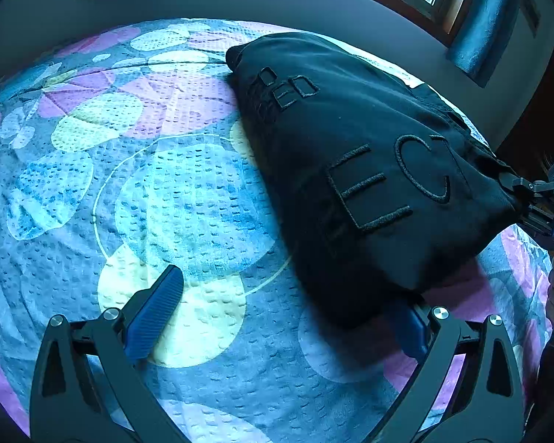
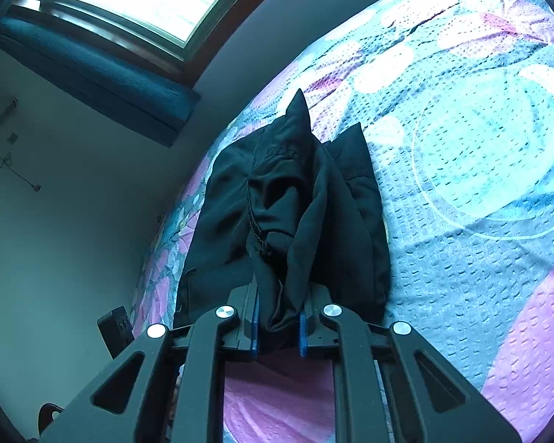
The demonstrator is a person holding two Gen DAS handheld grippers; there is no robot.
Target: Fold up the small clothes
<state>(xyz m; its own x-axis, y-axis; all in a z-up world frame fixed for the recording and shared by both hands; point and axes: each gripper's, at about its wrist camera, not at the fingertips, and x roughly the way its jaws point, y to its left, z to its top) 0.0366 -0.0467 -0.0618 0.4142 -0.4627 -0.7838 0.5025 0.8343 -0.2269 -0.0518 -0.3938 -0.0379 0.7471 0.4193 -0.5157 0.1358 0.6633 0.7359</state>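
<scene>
Black garment (image 1: 354,170) lies on the bed (image 1: 166,184), window side lifted. Soft, light, floppy; likely sags unless taken at corners or hems. Right hand-held gripper (image 2: 279,317) is nearly closed, pinching a bunched edge. Left hand-held gripper (image 1: 288,317) is wide open, empty; its far finger sits under the garment's near corner, contact unclear.

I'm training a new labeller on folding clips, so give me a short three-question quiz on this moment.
1. True or false: the right gripper is shut on the black garment.
2. The left gripper is: A open, B shut, C out of view?
3. What does the garment lie on?

Key: 1 true. 2 A. 3 The patterned bedspread.
</scene>
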